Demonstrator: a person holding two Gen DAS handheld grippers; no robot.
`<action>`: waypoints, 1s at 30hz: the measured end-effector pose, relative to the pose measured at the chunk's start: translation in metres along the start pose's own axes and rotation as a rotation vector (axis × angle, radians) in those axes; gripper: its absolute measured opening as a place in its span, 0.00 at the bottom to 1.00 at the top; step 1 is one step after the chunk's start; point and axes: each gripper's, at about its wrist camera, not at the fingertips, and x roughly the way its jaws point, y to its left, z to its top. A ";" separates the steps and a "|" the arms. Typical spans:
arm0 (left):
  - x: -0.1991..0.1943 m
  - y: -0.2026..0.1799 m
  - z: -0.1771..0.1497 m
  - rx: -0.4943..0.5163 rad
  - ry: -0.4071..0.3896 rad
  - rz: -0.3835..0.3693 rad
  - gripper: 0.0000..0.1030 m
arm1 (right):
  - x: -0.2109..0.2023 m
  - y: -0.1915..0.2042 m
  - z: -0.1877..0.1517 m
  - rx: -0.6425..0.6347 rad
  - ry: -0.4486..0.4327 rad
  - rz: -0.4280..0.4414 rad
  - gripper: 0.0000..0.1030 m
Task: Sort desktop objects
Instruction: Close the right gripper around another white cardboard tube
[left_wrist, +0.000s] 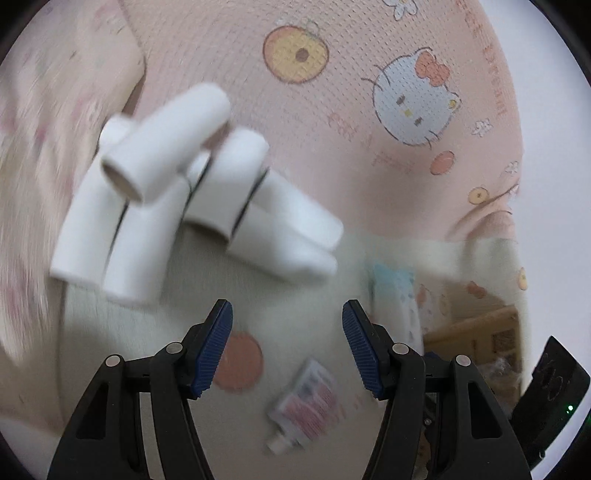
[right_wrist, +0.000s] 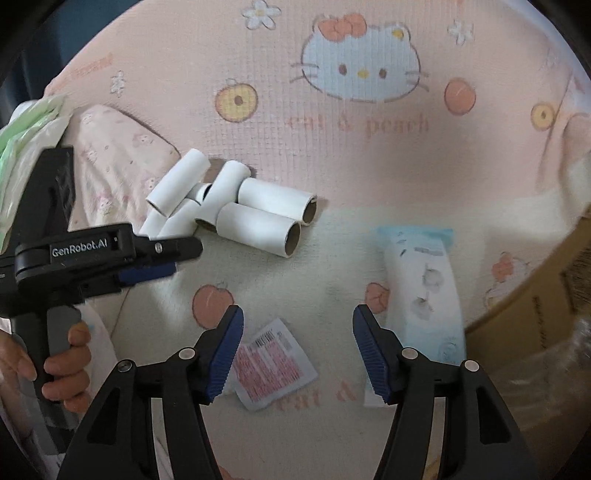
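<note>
Several white cardboard tubes (right_wrist: 229, 210) lie in a loose pile on the cartoon-print bed sheet (right_wrist: 332, 155); in the left wrist view the tubes (left_wrist: 177, 192) are up and to the left, blurred. A small sachet with red print (right_wrist: 273, 363) lies flat on the sheet under my right gripper (right_wrist: 297, 332), whose jaws stand open and touch nothing. A pale blue wipes pack (right_wrist: 421, 288) lies just to its right. My left gripper (left_wrist: 287, 325) is open and empty, short of the tubes. From the side, the left gripper (right_wrist: 183, 258) hovers next to the pile, with a person's hand (right_wrist: 66, 354) on its handle.
A pink pillow (right_wrist: 118, 155) lies behind the tubes at the left. A brown cardboard box (right_wrist: 535, 314) stands off the bed's right edge. The sachet (left_wrist: 306, 402) and the wipes pack (left_wrist: 395, 291) also show blurred in the left wrist view.
</note>
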 end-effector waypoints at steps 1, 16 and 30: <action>0.002 0.002 0.005 -0.004 -0.005 -0.001 0.64 | 0.003 0.000 0.003 -0.001 0.004 -0.004 0.58; 0.025 0.035 0.023 -0.175 0.038 -0.089 0.43 | 0.070 0.005 0.042 0.030 0.072 0.041 0.58; 0.039 0.048 0.038 -0.278 -0.025 -0.128 0.43 | 0.098 0.006 0.055 0.139 0.057 0.070 0.58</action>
